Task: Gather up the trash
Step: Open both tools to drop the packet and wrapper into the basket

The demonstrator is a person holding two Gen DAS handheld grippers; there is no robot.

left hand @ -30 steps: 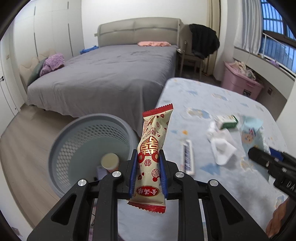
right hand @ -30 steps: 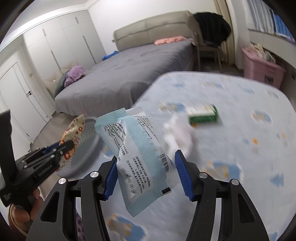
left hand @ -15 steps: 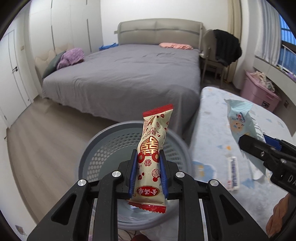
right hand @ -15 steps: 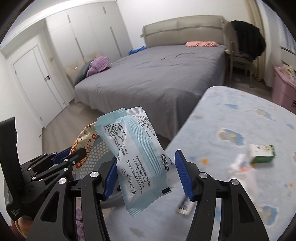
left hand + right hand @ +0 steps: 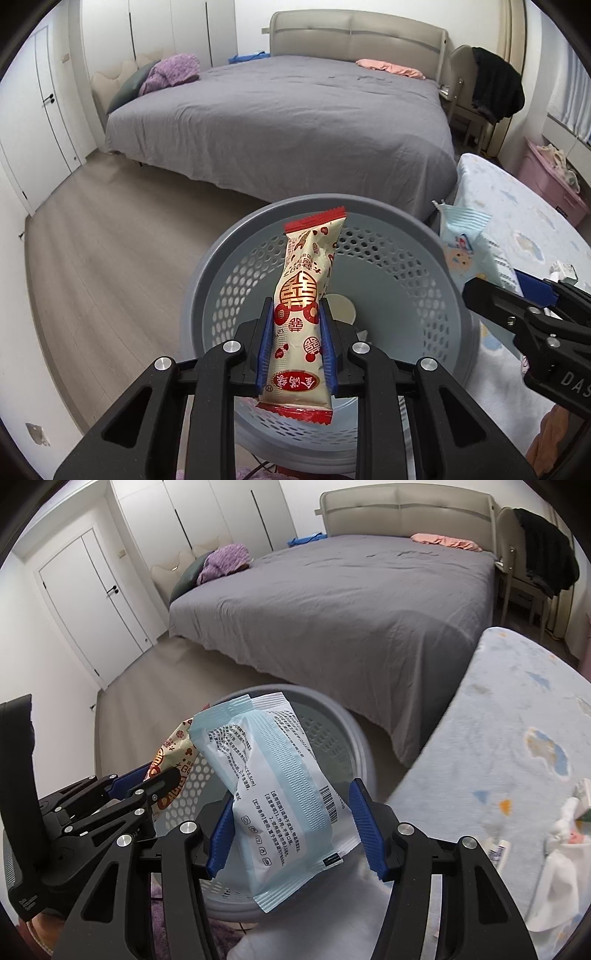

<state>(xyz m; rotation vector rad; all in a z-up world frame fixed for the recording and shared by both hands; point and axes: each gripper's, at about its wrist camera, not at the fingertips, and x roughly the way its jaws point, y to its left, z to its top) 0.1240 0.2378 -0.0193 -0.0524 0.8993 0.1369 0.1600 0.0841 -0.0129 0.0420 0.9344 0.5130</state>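
Left gripper point(image 5: 296, 334) clamps red-and-cream snack wrapper point(image 5: 303, 317) upright above grey perforated bin point(image 5: 399, 258). Right gripper point(image 5: 291, 829) grips blue-white packet point(image 5: 280, 786) over the bin's rim.

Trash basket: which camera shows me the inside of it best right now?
The left wrist view. It looks down into the trash basket, showing its holed wall and a pale cup at the bottom, partly behind the red snack wrapper. In the right wrist view the blue packet covers most of the basket.
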